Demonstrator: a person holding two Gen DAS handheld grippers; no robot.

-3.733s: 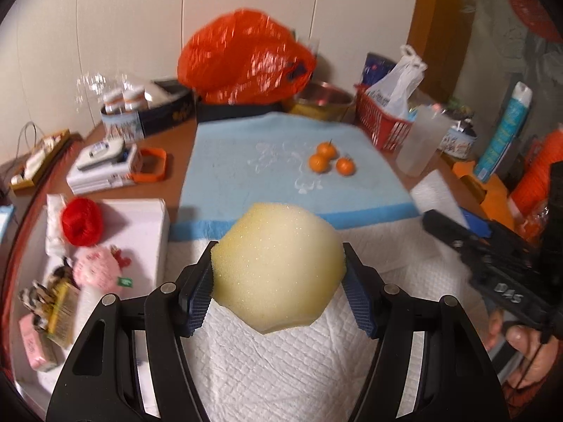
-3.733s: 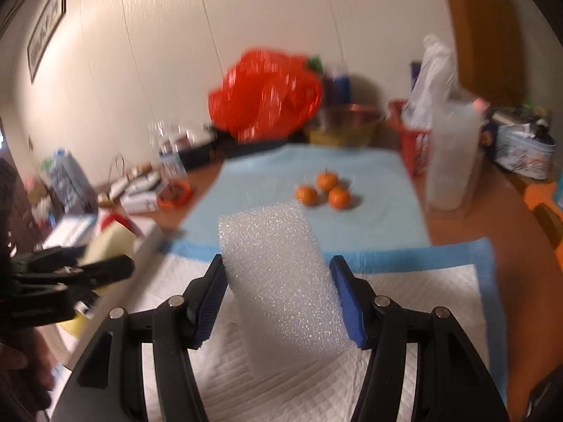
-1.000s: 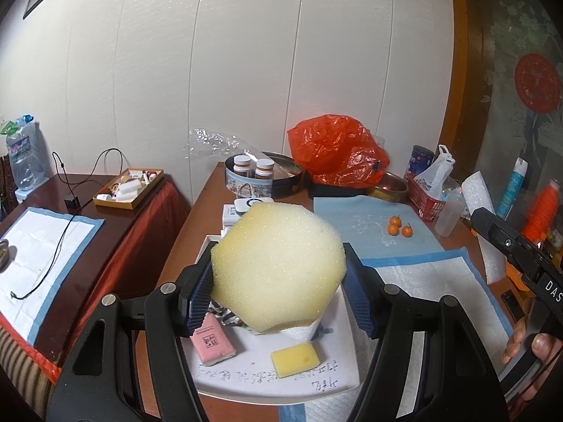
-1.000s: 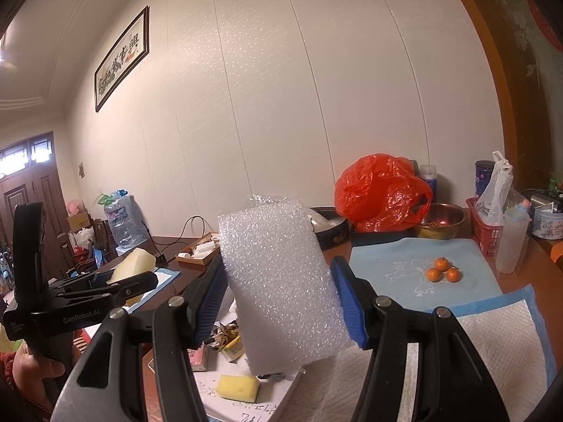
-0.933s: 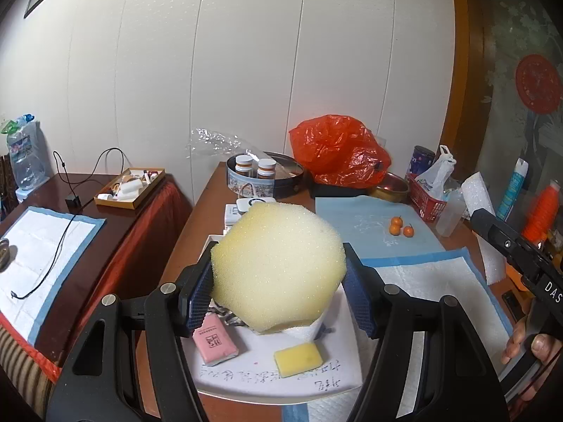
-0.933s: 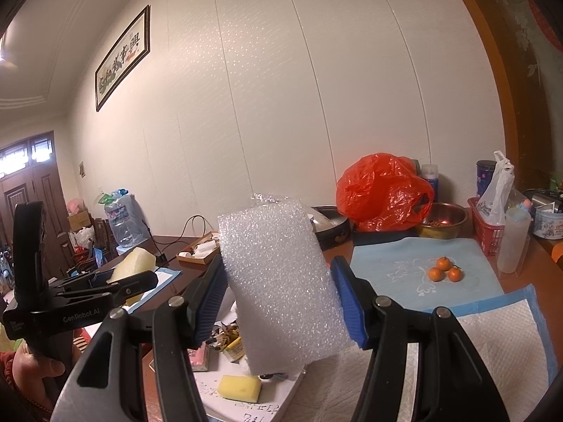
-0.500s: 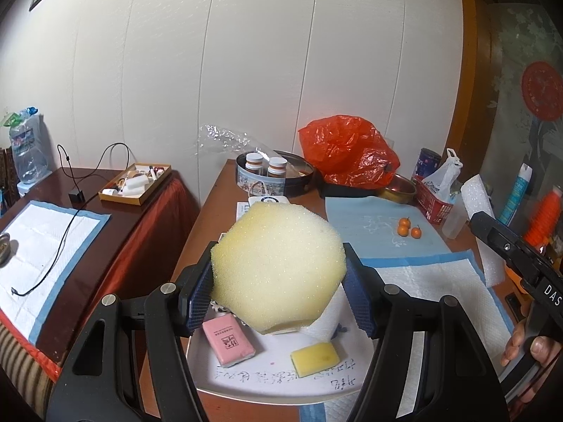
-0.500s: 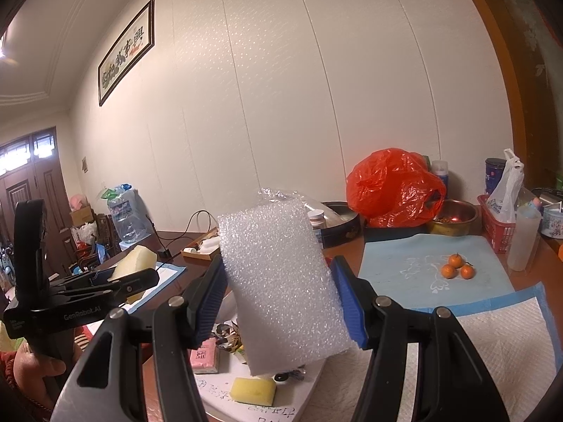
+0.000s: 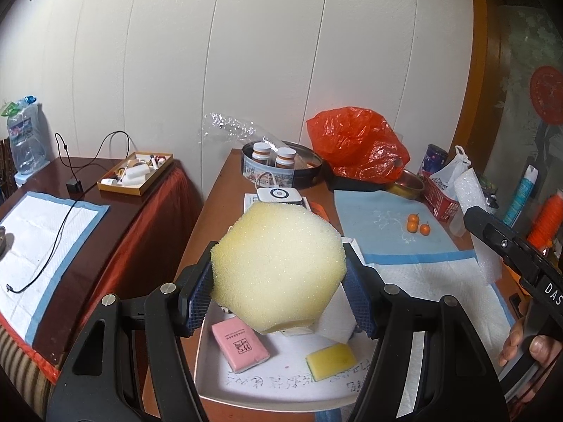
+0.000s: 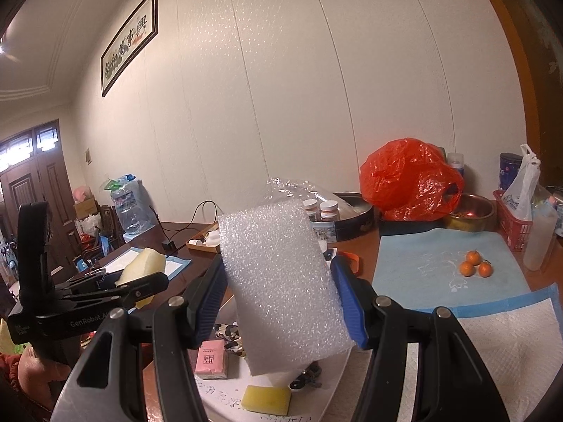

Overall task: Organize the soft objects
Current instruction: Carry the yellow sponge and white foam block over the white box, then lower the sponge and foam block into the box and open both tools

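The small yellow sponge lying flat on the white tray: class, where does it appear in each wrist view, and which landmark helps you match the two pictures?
Left wrist view: the small yellow sponge lies low, right of centre, on the white tray, right of the pink packet.
Right wrist view: it sits at the bottom centre, below the white foam sheet.
Shared landmark: the orange plastic bag against the wall.
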